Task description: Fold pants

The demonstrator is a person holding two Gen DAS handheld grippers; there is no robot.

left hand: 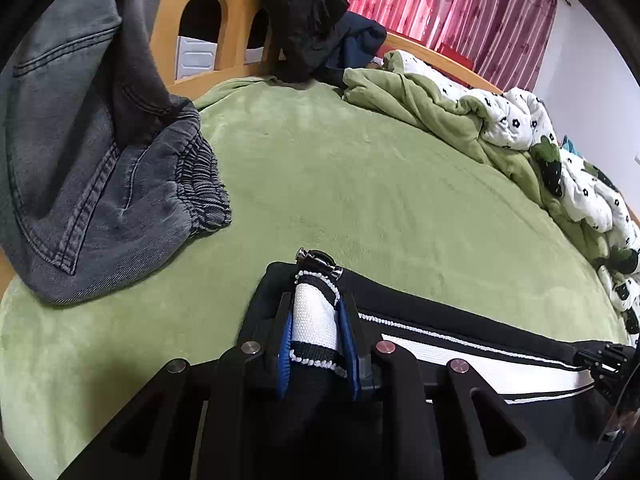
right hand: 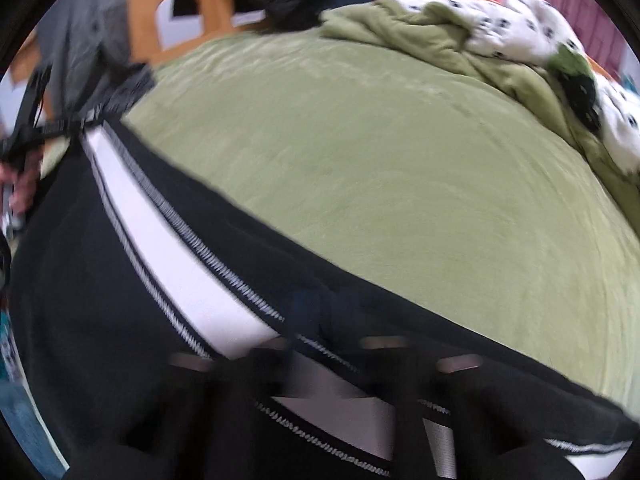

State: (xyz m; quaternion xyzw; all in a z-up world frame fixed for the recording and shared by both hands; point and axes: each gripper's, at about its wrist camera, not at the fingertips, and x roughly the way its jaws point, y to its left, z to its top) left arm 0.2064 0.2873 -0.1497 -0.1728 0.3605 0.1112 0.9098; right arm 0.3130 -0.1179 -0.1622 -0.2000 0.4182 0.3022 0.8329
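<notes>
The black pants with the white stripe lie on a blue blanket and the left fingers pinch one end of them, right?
Not quite: the blanket is green, not blue, as the left wrist view shows. The rest holds: the left fingers pinch one end of the black pants with the white stripe.

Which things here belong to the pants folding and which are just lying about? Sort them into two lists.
In the job:
black pants with white stripe
left tongs, shut on the pants
right tongs, blurred, on the pants
green bed cover, the work surface

Lying about:
grey jeans
dark clothes
crumpled quilt
curtain
</notes>
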